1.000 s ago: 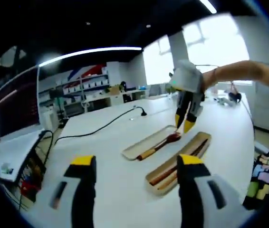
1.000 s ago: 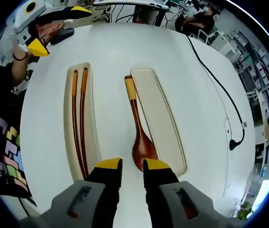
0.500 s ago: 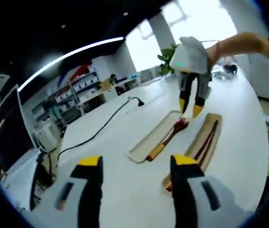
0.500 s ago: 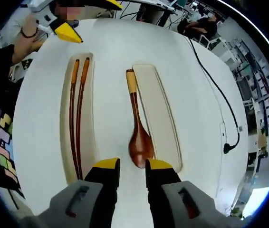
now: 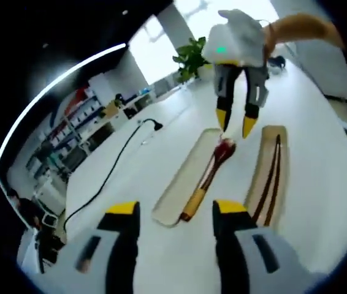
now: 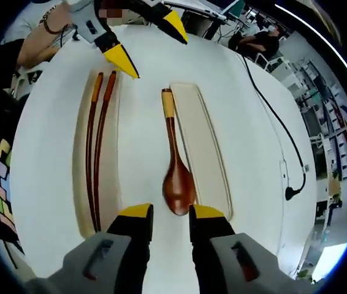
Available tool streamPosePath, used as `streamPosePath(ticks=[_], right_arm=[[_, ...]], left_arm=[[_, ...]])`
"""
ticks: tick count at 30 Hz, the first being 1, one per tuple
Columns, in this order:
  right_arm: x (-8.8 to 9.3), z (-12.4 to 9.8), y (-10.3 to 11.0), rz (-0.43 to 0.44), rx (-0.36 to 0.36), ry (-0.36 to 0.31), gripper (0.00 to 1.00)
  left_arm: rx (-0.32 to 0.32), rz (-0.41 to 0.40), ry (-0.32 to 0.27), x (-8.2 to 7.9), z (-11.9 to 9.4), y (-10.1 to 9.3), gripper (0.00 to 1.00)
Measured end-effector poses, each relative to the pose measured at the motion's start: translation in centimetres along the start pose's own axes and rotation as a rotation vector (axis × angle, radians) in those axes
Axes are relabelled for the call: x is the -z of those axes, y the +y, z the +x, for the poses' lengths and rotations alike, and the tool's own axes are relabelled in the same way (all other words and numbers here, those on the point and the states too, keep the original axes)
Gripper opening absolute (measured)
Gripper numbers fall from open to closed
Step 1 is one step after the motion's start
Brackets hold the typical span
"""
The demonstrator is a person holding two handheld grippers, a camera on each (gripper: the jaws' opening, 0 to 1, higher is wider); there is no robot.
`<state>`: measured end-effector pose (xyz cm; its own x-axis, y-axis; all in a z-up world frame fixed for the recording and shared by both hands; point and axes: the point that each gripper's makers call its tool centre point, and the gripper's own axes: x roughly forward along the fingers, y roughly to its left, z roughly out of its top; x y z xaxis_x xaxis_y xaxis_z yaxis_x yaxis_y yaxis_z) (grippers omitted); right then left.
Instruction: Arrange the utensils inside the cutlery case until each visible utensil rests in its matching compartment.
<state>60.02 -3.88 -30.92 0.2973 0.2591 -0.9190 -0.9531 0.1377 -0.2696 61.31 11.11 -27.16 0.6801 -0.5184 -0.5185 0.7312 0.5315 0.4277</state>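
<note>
Our right hand-held gripper (image 6: 166,214) has closed in on the dark wooden spoon (image 6: 175,165), jaws narrowly parted and empty; the spoon lies on the white worktop (image 6: 143,61) just left of the empty cream tray (image 6: 204,153). The brown chopsticks (image 6: 94,153) already rest in the left tray (image 6: 113,177); our left hand-held gripper (image 5: 175,211), open, has swung nearer, so the spoon's pickup seems next.

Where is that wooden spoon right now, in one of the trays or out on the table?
In the right gripper view the spoon lies on the white table, along the left edge of the empty tray, with the chopsticks' tray further left.
</note>
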Motion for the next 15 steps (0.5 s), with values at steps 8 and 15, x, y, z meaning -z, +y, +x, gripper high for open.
streamPosePath(ticks=[8,15], right_arm=[[0.7,0.2,-0.3,-0.04,0.035,0.009,0.24],[0.0,0.2,-0.3,-0.062,0.05,-0.014,0.23]], left_arm=[[0.077,0.023,0.043,0.6,1.5,-1.1,0.39],[0.127,0.116,0.077,1.2,2.7,-2.7,0.31]])
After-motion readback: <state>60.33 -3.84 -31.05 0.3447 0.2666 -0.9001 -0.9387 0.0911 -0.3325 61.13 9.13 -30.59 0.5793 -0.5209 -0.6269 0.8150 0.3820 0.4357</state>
